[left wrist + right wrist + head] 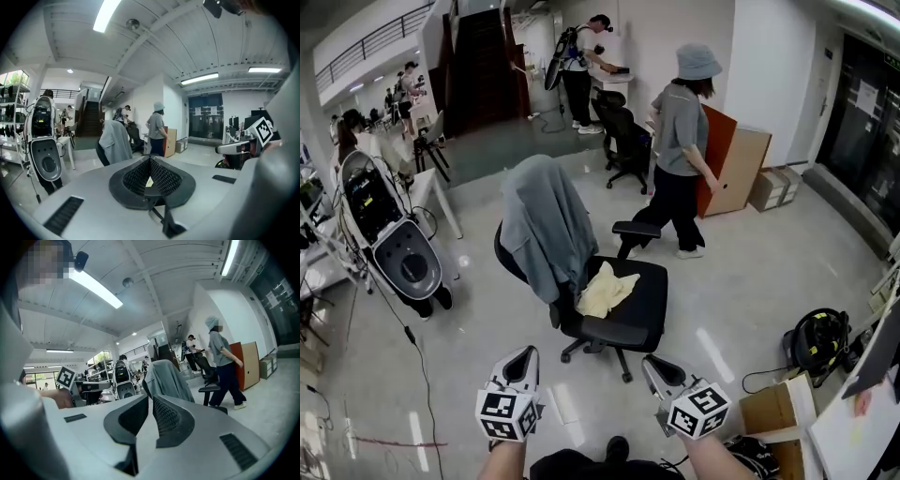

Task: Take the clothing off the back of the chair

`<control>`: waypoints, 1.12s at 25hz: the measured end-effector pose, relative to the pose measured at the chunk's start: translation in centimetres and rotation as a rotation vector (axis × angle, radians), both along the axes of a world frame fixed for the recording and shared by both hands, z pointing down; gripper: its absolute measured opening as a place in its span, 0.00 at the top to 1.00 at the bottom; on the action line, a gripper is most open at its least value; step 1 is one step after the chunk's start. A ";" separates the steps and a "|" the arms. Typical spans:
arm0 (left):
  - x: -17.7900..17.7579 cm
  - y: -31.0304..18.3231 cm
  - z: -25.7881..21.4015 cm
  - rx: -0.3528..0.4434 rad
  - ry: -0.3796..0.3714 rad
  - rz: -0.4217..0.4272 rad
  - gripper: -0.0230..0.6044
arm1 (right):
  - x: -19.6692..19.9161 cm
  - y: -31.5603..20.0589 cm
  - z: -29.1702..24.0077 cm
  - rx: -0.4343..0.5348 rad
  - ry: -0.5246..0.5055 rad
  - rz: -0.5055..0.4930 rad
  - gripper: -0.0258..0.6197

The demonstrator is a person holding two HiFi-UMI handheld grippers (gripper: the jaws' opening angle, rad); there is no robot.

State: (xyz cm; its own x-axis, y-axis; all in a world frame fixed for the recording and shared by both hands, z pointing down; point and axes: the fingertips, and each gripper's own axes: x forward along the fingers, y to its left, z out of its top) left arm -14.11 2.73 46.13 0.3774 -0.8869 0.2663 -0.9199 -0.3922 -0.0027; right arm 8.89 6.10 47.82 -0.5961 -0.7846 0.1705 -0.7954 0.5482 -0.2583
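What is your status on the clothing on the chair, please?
Left tongs shut, right tongs slightly apart, both empty, short of the office chair. Grey garment draped over its back, untouched. Person beyond, not between.

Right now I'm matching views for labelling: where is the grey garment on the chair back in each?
Head view: grey garment, left of centre, upper half.
Left gripper view: centre-left, mid-height.
Right gripper view: near centre.
Shared landmark: person in bucket hat, right of it in every view.
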 end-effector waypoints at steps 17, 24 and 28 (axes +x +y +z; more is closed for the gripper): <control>-2.0 -22.7 2.9 -0.047 0.032 -0.047 0.73 | -0.2 -18.9 1.9 -0.069 0.083 0.007 0.85; -4.8 -34.5 4.6 -0.078 0.011 -0.060 0.61 | -4.1 -32.8 2.9 -0.100 0.105 -0.017 0.81; -6.7 -38.7 3.3 -0.047 0.009 -0.078 0.61 | -6.8 -39.7 2.9 -0.088 0.112 -0.051 0.76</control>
